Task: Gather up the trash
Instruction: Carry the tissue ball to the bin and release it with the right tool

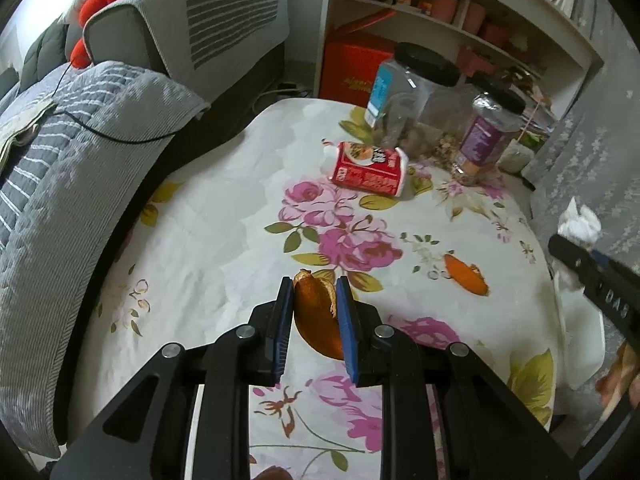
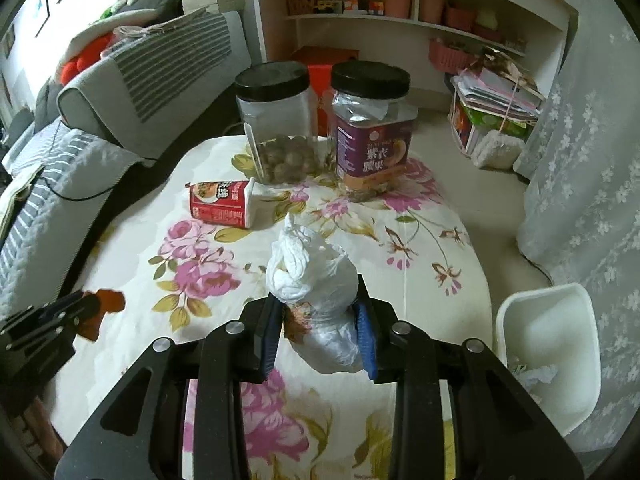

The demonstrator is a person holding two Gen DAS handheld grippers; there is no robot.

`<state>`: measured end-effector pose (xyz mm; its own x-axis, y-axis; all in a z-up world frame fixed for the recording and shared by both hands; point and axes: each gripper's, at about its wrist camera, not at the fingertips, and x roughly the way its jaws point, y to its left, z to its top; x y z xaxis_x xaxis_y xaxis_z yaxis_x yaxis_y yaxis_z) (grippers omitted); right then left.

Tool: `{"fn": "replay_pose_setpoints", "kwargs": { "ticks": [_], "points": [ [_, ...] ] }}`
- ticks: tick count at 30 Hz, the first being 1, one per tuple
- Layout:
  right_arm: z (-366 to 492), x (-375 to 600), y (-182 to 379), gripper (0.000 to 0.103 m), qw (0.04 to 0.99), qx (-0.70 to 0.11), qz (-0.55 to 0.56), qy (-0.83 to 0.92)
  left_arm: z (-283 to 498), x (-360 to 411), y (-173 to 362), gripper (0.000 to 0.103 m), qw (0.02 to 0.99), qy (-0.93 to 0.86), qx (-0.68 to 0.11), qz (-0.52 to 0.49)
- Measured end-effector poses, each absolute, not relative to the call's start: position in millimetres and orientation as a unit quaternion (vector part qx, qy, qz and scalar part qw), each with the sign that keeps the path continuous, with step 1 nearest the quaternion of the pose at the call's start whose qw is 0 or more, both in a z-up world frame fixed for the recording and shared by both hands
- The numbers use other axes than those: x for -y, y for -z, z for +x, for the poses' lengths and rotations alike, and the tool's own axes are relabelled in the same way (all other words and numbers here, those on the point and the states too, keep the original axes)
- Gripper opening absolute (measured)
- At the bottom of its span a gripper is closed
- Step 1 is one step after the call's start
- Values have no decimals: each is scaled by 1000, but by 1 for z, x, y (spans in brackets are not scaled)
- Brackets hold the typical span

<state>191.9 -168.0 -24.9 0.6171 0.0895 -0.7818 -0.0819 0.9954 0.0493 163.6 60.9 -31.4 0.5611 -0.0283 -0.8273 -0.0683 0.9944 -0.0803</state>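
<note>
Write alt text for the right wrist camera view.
The right gripper clamps a crumpled white tissue wad above a floral tablecloth. Behind lie a tipped red carton and two black-lidded jars; a white bin stands right.

Both wrist cameras look steeply down along their jaws, close above the flower-printed cloth-covered desk (image 1: 224,216), sharing the toppled red paper cup (image 2: 222,203).
</note>
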Motion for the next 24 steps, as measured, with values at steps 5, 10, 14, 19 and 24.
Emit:
{"fn": "replay_pose_setpoints", "kwargs": {
  "ticks": [5, 10, 14, 19, 24],
  "points": [
    [182, 192, 39, 31, 895, -444, 26, -34, 160, -50, 26, 22, 884, -2, -464, -51],
    [171, 212, 31, 31, 901, -431, 39, -24, 160, -35, 26, 22, 884, 8, -464, -49],
    [165, 228, 30, 31, 900, -432, 55, -19, 161, -19, 27, 22, 885, 16, -464, -42],
    [160, 242, 30, 31, 899, -434, 63, -9, 161, 7, 27, 22, 886, 31, -462, -31],
    [152, 258, 26, 31, 901, -429, 67, 4, 160, 32, 27, 22, 886, 47, -462, -20]
  ]
}}
